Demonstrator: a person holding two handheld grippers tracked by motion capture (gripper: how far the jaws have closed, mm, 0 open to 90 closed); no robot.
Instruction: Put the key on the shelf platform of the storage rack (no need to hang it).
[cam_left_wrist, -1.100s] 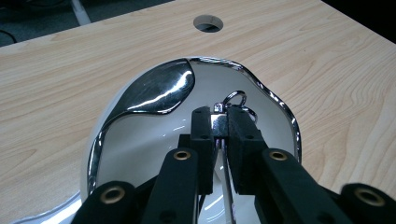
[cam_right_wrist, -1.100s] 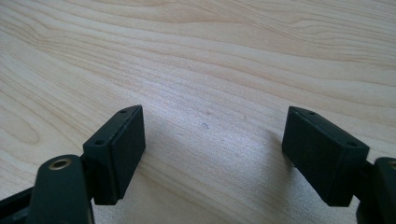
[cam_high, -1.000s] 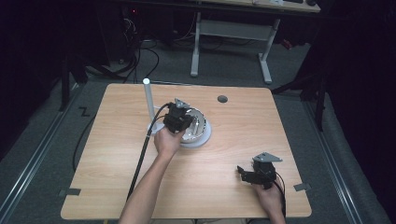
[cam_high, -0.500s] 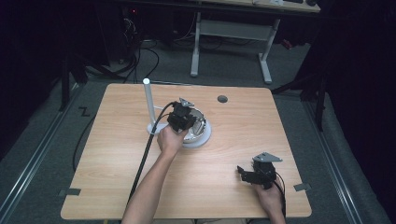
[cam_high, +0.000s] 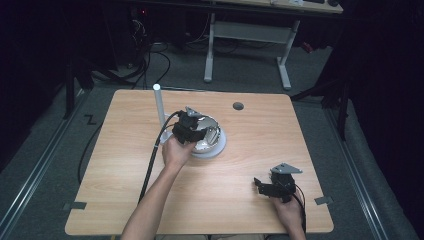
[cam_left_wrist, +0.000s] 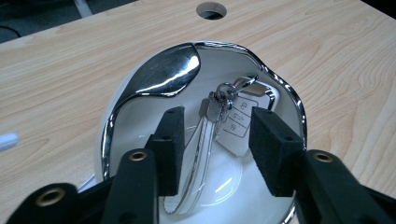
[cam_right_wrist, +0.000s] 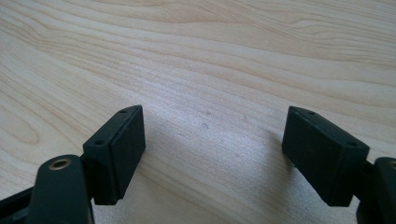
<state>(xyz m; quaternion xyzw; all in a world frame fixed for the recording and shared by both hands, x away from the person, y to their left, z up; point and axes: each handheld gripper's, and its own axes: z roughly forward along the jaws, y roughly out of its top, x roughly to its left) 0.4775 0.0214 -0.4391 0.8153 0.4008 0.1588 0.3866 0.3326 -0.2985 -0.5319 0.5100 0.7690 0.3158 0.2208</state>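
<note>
Left gripper (cam_left_wrist: 212, 149) is poised over the white dish (cam_left_wrist: 280, 88), jaws spread apart with the car key (cam_left_wrist: 240, 123) and its metal ring lying in the bowl right between and just ahead of the pads. My call: sink straight down, straddle the white fob, then pinch, minding the chrome rim beside the pads. Over on the right, the right gripper (cam_right_wrist: 212, 154) hangs wide open above bare table (cam_right_wrist: 233, 56), nothing between its jaws.
</note>
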